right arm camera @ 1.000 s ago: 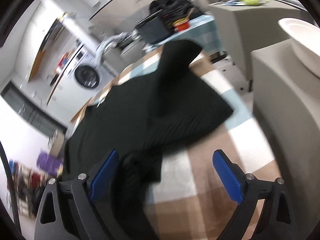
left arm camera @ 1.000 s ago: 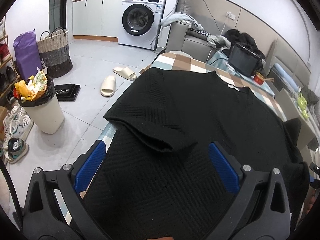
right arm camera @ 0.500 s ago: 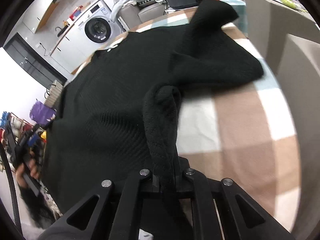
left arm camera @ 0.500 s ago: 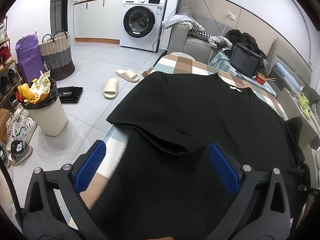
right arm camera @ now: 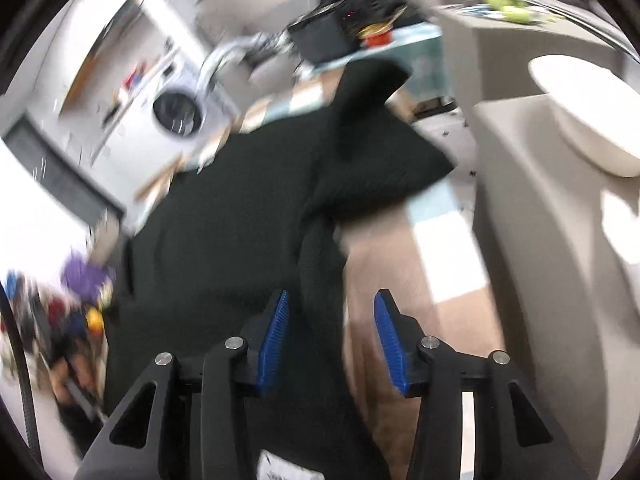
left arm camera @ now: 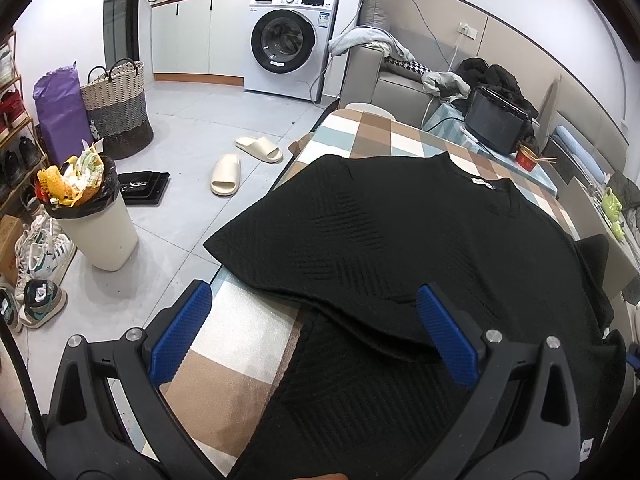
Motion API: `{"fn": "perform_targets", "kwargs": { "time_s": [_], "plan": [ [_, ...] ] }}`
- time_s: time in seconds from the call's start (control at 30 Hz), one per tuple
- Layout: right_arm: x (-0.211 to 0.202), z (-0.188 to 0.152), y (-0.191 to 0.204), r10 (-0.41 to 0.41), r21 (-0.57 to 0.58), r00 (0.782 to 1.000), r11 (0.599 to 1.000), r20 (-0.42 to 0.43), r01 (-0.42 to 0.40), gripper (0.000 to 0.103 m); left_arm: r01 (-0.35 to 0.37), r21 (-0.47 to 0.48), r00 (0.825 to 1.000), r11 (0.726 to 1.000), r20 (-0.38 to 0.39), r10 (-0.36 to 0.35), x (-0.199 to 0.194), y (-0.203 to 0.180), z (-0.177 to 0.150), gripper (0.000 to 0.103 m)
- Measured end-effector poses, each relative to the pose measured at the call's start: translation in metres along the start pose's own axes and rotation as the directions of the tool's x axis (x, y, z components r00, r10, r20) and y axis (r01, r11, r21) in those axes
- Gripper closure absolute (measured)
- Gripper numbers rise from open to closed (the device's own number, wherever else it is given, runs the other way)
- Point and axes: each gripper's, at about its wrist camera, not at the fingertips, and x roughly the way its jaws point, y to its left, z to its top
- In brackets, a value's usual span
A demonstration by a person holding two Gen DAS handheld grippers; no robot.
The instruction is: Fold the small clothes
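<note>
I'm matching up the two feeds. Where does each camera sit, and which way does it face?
Left wrist: on the open left gripper, looking down over the black textured knit top towards the white washing machine.
Right wrist: on the right gripper, its jaws opening around the top's edge, blurred.
Shared: top, checked tablecloth, washing machine.

There is one black T-shirt [left arm camera: 400, 248] on the counter [left arm camera: 248, 340]. Two cream slippers [left arm camera: 226, 174] sit on the floor. There is one washing machine [left arm camera: 286, 40], one trash bin [left arm camera: 94, 220] and one woven basket [left arm camera: 116, 104].
</note>
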Motion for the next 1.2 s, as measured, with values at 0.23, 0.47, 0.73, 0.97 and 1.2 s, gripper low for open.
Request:
{"fn": "perform_targets", "kwargs": {
  "time_s": [0.23, 0.47, 0.73, 0.97, 1.2],
  "plan": [
    [0.055, 0.042, -0.049, 0.026, 0.32, 1.0, 0.947, -0.005, -0.023, 0.058, 0.011, 0.004, 1.0, 1.0, -0.002, -0.011, 0.008, -0.005, 0.007, 0.001],
    [0.08, 0.065, -0.062, -0.024, 0.389, 0.999, 0.921, 0.022, 0.014, 0.092, 0.011, 0.009, 1.0, 1.0, -0.006, -0.011, 0.017, -0.015, 0.011, 0.001],
    [0.028, 0.087, -0.011, -0.02, 0.116, 0.978, 0.993, 0.21, -0.005, 0.098, 0.019, -0.004, 1.0, 1.0, -0.003, -0.019, 0.025, -0.015, 0.014, 0.001],
    [0.03, 0.099, 0.12, 0.335, -0.331, 0.935, 0.901, 0.119, -0.281, 0.098, 0.037, -0.007, 0.999, 0.999, 0.019, -0.037, 0.025, -0.015, 0.02, 0.001],
    [0.119, 0.029, 0.188, 0.196, -0.493, 0.917, 0.793, -0.349, -0.357, 0.089, 0.041, 0.001, 0.999, 0.999, 0.028, -0.041, 0.02, -0.012, 0.018, 0.001]
  ]
}}
